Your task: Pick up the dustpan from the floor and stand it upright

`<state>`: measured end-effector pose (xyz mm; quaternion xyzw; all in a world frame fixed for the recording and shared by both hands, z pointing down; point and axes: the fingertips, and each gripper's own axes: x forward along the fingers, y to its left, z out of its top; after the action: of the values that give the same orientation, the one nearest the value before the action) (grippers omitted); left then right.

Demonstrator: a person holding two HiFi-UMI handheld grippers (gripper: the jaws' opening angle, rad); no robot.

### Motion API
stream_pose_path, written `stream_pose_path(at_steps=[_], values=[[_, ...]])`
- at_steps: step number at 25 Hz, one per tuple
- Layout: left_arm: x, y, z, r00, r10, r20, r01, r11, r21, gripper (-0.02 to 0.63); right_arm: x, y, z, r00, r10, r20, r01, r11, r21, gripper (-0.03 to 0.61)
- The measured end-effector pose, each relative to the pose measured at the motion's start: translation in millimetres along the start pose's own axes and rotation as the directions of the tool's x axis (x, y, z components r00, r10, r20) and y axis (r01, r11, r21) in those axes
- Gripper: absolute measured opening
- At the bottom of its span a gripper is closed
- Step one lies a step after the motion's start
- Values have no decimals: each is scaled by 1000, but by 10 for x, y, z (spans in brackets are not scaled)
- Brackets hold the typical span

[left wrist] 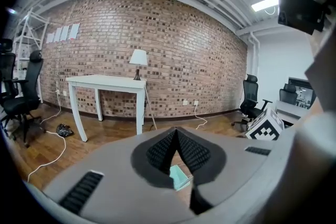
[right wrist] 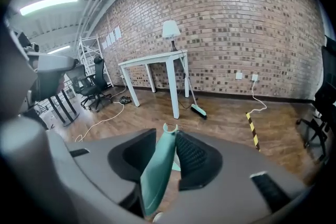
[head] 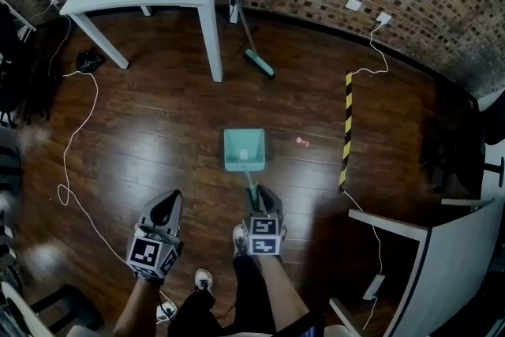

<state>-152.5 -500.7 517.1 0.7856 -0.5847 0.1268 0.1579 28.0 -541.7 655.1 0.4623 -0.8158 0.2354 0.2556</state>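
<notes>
Bright, even indoor light; strong fisheye bend in all three views.
Ceiling strip lights [right wrist: 50, 3] brighten the room. The wooden floor [head: 158, 130] carries pale glare at left and right and dims towards the corners. The brick wall [left wrist: 157, 44] bows. The dustpan [right wrist: 157, 176] is soft close to the lens.

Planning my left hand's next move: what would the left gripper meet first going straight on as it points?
Probably the bare brown wooden floor, just left of the teal plastic dustpan, since the left gripper tilts downward; depth is unclear.

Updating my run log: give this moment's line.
left gripper: shut, empty | right gripper: dustpan handle between jaws | dustpan: pan on floor
</notes>
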Motion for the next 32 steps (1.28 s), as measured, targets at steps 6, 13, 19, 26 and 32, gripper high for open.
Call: stream_pose_path(at_steps=[6, 13, 19, 26, 32], values=[[82, -29, 12, 1000, -6, -17, 6, 1000, 10, 5, -28, -10, 127, 998, 50, 24, -47, 995, -86, 135], [-19, -209, 31, 1000, -29, 0, 29, 999, 15, 5, -460, -219, 41, 999, 24, 46, -21, 998, -65, 135], [-430, -422, 246, 994, -86, 68, 86, 996, -1, 6, -1207, -285, 67, 994, -41, 98, 50, 994, -93, 77], [-1718, -724, 633, 962, -171, 212, 171, 985, 19, 6, -2616, 130, 227, 947, -216, 238, 226, 974, -14, -15], [-2884, -725, 774, 947, -200, 250, 180, 978, 100, 6, -3794, 1033, 377, 886, -224, 406, 212, 974, 76, -17]])
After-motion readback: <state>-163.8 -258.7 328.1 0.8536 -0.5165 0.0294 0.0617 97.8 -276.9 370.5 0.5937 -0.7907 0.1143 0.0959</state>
